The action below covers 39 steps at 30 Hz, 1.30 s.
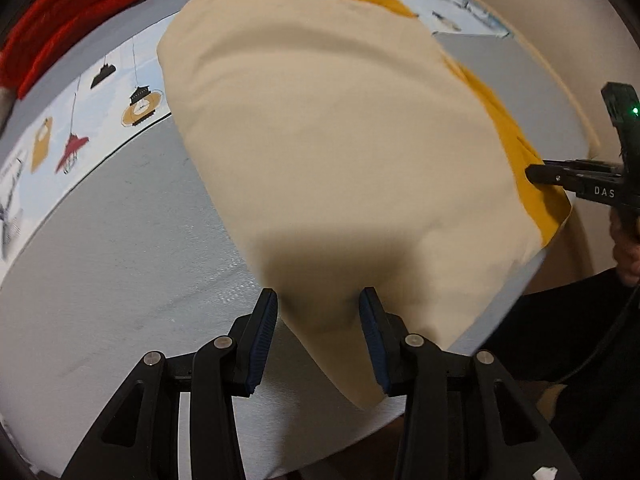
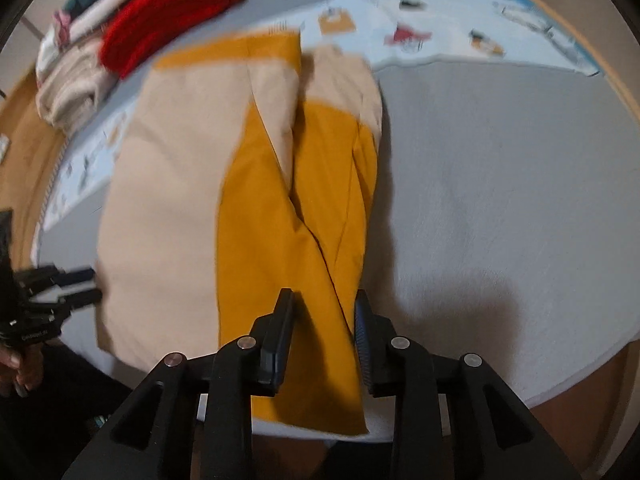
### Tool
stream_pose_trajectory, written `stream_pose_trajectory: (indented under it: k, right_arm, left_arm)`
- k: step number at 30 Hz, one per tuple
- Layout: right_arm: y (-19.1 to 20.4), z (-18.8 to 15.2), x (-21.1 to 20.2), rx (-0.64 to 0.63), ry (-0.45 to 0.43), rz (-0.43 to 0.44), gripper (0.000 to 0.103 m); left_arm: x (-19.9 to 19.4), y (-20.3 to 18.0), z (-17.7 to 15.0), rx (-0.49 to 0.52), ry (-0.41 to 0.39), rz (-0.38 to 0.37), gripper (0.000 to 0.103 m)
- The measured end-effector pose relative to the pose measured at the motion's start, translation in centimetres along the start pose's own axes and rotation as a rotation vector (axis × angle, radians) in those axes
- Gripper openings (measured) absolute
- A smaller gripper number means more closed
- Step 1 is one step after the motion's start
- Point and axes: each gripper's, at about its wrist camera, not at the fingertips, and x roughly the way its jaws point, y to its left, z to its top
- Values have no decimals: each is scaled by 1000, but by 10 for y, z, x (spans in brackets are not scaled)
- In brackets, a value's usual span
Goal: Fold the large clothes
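Hovering low over the near edge of the grey bed sheet (image 2: 500,184), both grippers sit at the hem of a two-tone garment (image 2: 168,184) — beige down one side, mustard yellow down the other — spread lengthwise up the centre of both views. In the left wrist view, the left gripper (image 1: 318,312) has its blue-padded jaws spread wide with a beige corner hanging loosely between them, not pinched, so I'd call it released. In the right wrist view, the right gripper (image 2: 324,320) likewise stands parted, the mustard panel running between its fingers without being clamped; seen from the other camera at the right edge of frame, its tips look close together, pressed against the yellow edge. The cloth lies with its long sides already turned inward, which suggests the next move is a grasp of the near hem at both corners to carry it toward the top of the frame. At upper left a red knit (image 2: 168,12) tops a pile of folded clothes (image 2: 72,76), parked clear of the work, and a pale-blue patterned strip (image 2: 460,32) crosses the far side. Motion blur softens the details.
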Motion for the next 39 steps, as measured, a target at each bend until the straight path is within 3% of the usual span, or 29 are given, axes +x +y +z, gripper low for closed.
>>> stream_pose_trajectory:
  k: [3,7,10,13,15,17,19,22,23,26,30,33,35,36,37,39]
  right_arm:
    - [0,-3,22,-27,81,-52,30]
    - [0,-4,31,-34,108,-76,31]
    - [2,0,22,-34,63,-71,31]
    - [0,9,3,-12,-53,-32,36]
    - [-7,15,-5,52,-104,30,45]
    - [-11,20,-3,98,-108,75,61]
    - [-9,23,9,119,-61,102,63]
    - [-4,30,27,115,-9,85,63]
    - [-2,32,31,114,3,83,63]
    - [-5,36,38,131,15,91,64]
    - [-8,36,43,158,25,94,64]
    - [-6,38,46,154,22,83,55]
    - [-5,45,48,140,14,90,30]
    - [-1,45,48,122,6,96,24]
    - [6,47,48,103,-2,95,15]
    - [20,48,42,37,-36,81,11]
  left_arm:
    - [0,1,-2,-7,1,-2,43]
    - [1,-1,-4,-2,-1,6,44]
    - [0,2,-4,-15,2,-4,44]
    - [-7,11,2,-45,-11,-44,50]
    - [-17,28,9,-117,-54,-78,67]
    - [-23,51,16,-227,-93,-117,71]
    - [-18,84,23,-387,-108,-181,72]
    - [1,117,30,-538,-81,-246,72]
    - [14,128,32,-592,-61,-301,72]
    - [39,147,40,-704,-43,-436,72]
    - [72,162,58,-778,-51,-585,74]
    - [91,162,67,-795,-55,-651,80]
    - [99,160,71,-796,-63,-663,80]
    - [100,157,73,-792,-71,-656,79]
    - [97,154,76,-772,-86,-617,75]
    - [87,149,81,-749,-97,-546,48]
